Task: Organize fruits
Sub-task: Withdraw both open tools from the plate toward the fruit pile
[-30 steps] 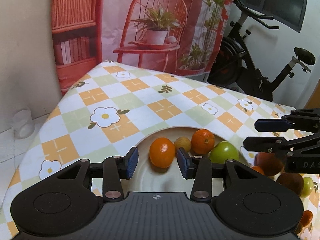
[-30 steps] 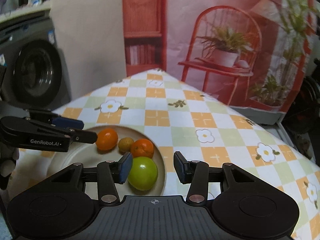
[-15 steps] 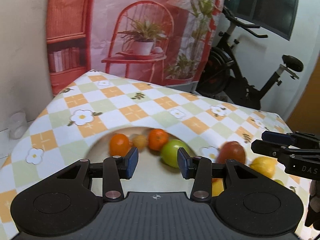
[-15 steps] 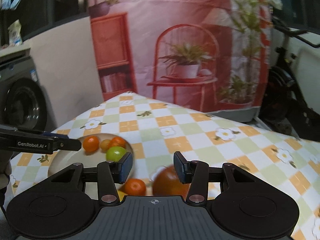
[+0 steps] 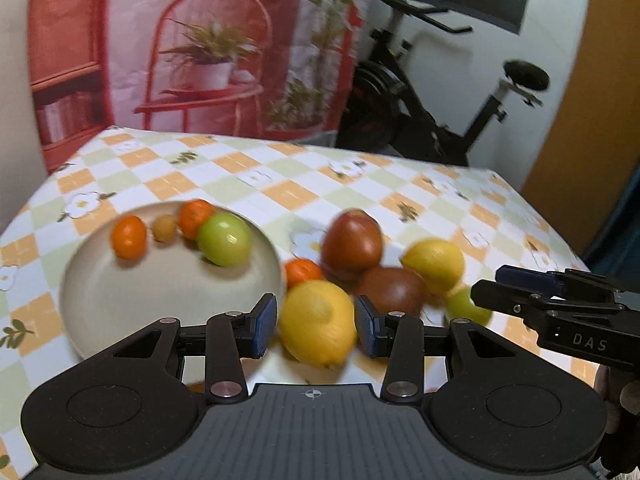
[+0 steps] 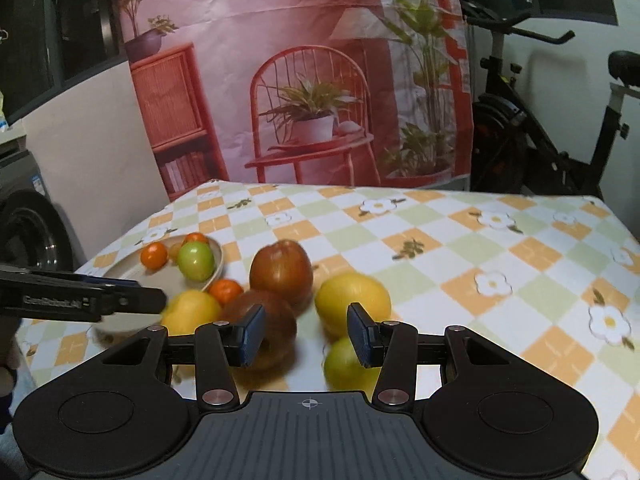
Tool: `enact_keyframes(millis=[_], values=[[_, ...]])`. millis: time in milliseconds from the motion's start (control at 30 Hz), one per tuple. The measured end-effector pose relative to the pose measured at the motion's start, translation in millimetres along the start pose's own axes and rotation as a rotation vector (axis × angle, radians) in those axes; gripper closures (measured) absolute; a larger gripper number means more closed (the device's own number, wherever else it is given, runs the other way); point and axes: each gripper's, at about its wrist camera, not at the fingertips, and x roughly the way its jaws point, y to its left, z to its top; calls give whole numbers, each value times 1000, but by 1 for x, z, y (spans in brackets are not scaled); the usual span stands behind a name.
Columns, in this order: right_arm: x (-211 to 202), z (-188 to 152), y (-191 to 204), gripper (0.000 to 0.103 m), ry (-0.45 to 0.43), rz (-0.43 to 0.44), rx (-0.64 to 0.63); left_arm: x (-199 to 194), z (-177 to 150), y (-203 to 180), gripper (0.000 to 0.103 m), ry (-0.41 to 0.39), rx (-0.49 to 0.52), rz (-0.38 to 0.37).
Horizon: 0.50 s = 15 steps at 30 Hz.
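Note:
A beige plate [image 5: 100,304] on the left holds two oranges, a small brown fruit and a green apple [image 5: 224,239]. To its right, loose fruit lies on the checked cloth: a small orange [image 5: 302,272], a lemon [image 5: 318,322], a red apple [image 5: 352,245], a brown fruit [image 5: 394,290], a second lemon [image 5: 434,264] and a green fruit [image 5: 466,306]. My left gripper [image 5: 316,330] is open, and the near lemon shows between its pads without being pressed. My right gripper [image 6: 306,336] is open over the pile, with the brown fruit [image 6: 272,320] behind its left pad and the green fruit [image 6: 344,364] behind its right.
The table [image 6: 500,264] has bare cloth to the right of the fruit and ends at a far edge. Behind it hang a red printed backdrop [image 6: 300,80] and stands an exercise bike [image 6: 540,140]. A washing machine [image 6: 24,220] is at the left.
Both grippers have swung right, away from the plate and over the loose fruit. The plate has slid to the left in both views. Neither gripper's jaw width has changed.

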Motion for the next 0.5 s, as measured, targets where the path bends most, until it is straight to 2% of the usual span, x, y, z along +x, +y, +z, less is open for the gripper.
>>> enact_keyframes(millis=[300,500], values=[[-9,-27,19,62,61,73,-63,-3,-9,-12,58,10,24,-16],[-7,-40,12,66,92,71,-24,-5,-12,-13,58,20,21,-19]])
